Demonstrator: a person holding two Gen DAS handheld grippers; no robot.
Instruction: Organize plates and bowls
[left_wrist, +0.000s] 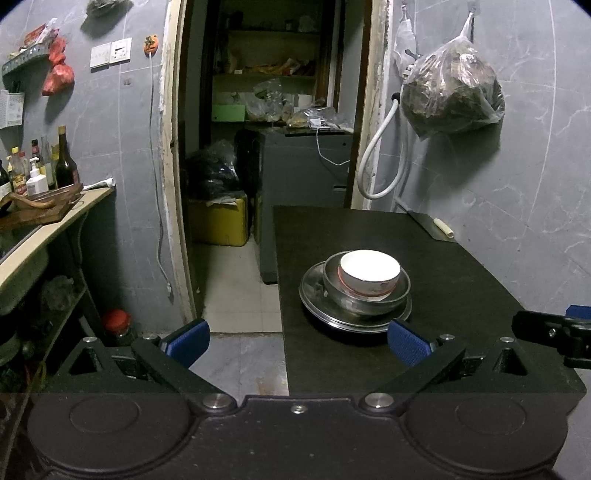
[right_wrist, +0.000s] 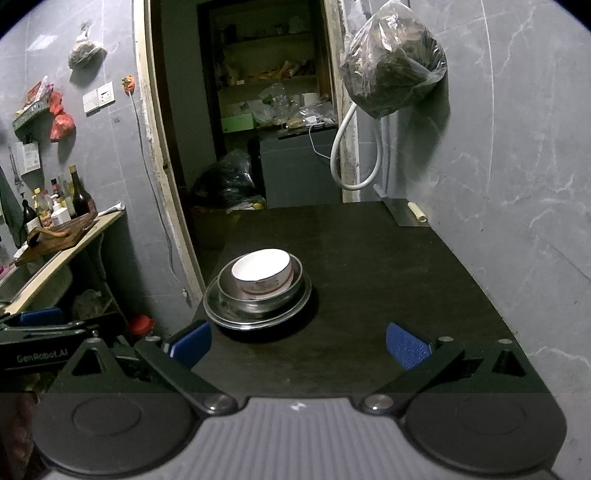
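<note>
I hold my left gripper (left_wrist: 297, 341) and my right gripper (right_wrist: 297, 345) both wide apart, nothing between the blue pads. On the dark table (right_wrist: 388, 258), a white ceramic bowl (right_wrist: 263, 271) sits inside a round steel bowl (right_wrist: 258, 295), on a flat steel plate (right_wrist: 255, 317), at 11 o'clock from my right gripper.

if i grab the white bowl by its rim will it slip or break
The white bowl looks glazed ceramic, so probably slick and breakable if dropped. It sits loosely, slightly tilted, inside the metal bowl on the metal plate, so it should lift free but may scrape or rock.
</note>
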